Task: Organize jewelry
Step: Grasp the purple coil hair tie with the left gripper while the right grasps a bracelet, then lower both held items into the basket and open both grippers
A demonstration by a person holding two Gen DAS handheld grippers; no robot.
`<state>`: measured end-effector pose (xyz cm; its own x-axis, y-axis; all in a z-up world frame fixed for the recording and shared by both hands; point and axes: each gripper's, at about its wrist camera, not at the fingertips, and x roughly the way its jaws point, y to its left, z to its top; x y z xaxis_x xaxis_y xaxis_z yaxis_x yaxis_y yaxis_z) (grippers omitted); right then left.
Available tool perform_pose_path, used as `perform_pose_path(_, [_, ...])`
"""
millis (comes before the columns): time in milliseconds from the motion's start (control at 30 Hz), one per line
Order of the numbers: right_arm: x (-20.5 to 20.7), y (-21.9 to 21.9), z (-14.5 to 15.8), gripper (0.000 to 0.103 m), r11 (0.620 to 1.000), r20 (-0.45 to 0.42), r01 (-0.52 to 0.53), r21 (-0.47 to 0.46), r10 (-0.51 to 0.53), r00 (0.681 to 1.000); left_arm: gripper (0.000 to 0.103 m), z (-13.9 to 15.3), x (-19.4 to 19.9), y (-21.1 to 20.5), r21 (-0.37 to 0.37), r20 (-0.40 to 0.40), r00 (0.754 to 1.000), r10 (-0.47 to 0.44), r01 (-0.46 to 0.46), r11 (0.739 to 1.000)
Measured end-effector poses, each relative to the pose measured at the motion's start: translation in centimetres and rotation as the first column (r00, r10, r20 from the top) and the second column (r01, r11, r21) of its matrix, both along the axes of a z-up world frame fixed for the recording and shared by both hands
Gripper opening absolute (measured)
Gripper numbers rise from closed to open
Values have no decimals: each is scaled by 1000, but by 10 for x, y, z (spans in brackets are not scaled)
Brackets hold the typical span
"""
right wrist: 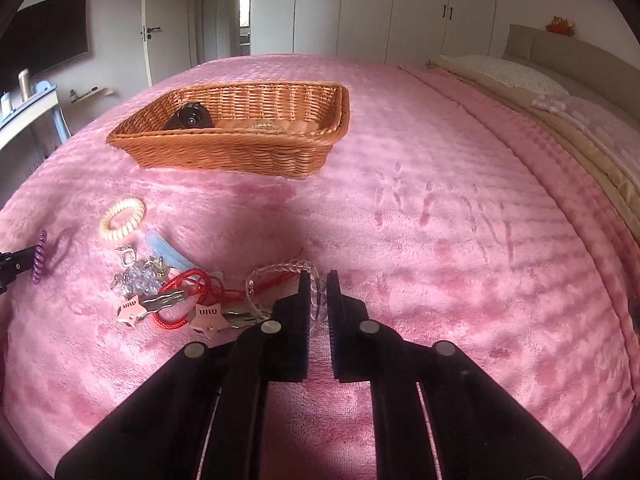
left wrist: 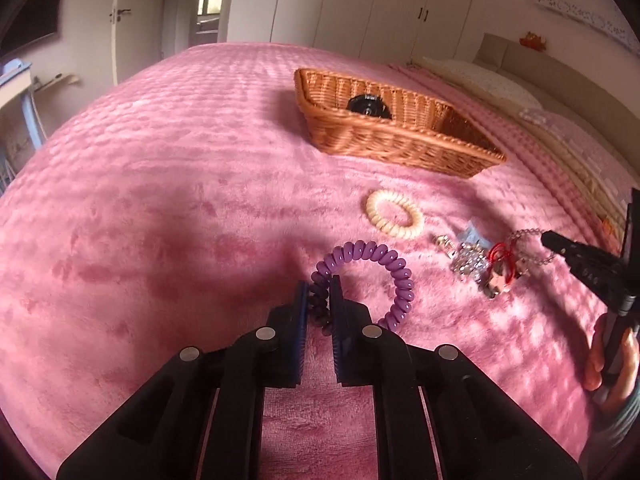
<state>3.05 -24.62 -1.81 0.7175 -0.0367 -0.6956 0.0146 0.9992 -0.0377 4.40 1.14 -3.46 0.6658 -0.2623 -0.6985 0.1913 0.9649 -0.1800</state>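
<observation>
While both claws work low over the pink bedspread, the left claw pinches the purple spiral hair tie, its coil squeezed between the pads. Right claw is pinched on the clear bead bracelet. Beside it lies a tangled pile: red cord, two pink star clips, crystal pieces. Cream spiral tie lies near the wicker basket, which contains a dark round object.
</observation>
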Motion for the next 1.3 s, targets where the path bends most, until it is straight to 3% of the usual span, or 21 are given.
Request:
perform_pose_path(367, [-9,-9,18,6,991,22,-15,131,12,1000,9,9,-4,-4,10,47,999,-9,8,1000])
perform_pose_path(500, [-16,0,28,6,990,32,-30,136,26,999,9,16,-7,-5,30,72,997,-14,12,999])
perform_pose_path(800, [-16,12,86,6,987,149,-81,136,61,987,9,79,-2,-24,50,198,978,-70,61,997])
perform_pose_path(1033, [35,21,127,6,982,217,-130,134,99,971,9,118,63,-62,62,247,961,-128,116,991])
perform_pose_path(1300, [133,22,114,6,965,152,-147,215,116,982,9,92,151,-98,23,200,970,-141,140,990])
